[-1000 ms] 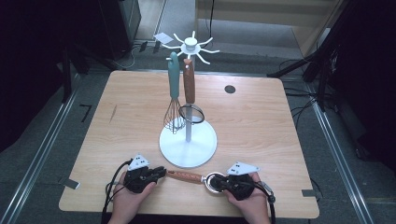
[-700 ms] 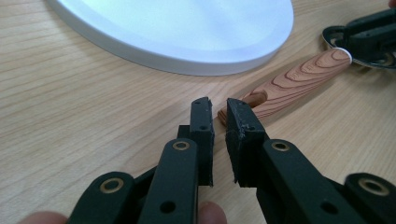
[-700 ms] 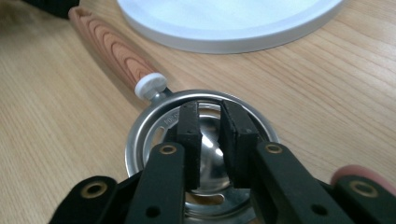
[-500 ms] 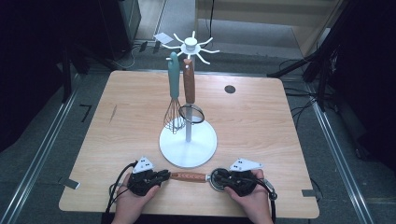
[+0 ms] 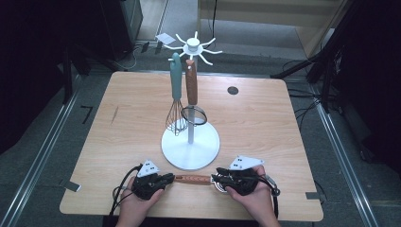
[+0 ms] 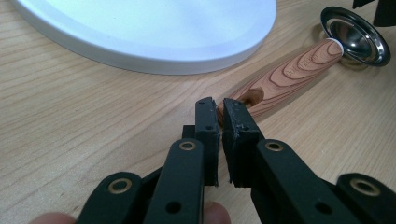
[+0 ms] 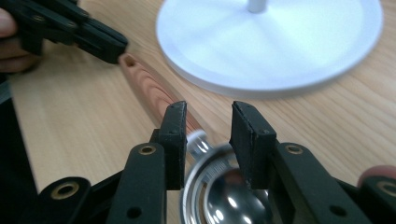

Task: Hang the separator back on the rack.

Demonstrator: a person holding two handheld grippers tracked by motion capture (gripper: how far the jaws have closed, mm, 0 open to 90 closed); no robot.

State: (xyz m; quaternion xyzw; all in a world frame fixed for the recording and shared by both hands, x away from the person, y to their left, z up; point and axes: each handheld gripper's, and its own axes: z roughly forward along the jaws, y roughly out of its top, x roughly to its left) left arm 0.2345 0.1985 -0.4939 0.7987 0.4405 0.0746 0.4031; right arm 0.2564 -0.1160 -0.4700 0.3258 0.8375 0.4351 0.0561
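A utensil with a wooden handle [image 5: 193,179] and a small metal bowl [image 6: 357,39] lies flat near the table's front edge. My left gripper [image 5: 165,180] is shut, and its tips [image 6: 217,107] sit right at the handle's holed end with nothing between them. In the right gripper view the wooden handle [image 7: 149,88] runs away to the left gripper [image 7: 116,49]. My right gripper [image 5: 219,178] is at the bowl end. Its jaws [image 7: 210,116] have just been opening and straddle the bowl's neck without pressing on the metal bowl [image 7: 224,191].
A white hanging stand with a round base [image 5: 190,146] rises just behind the utensil. From it hang a teal-handled whisk [image 5: 176,94] and a brown-handled utensil [image 5: 191,87] with a metal ring. A dark round spot [image 5: 232,90] marks the far right of the table.
Both hands and the lying utensil stay at the front edge. The left hand has edged slightly right, toward the handle's end.
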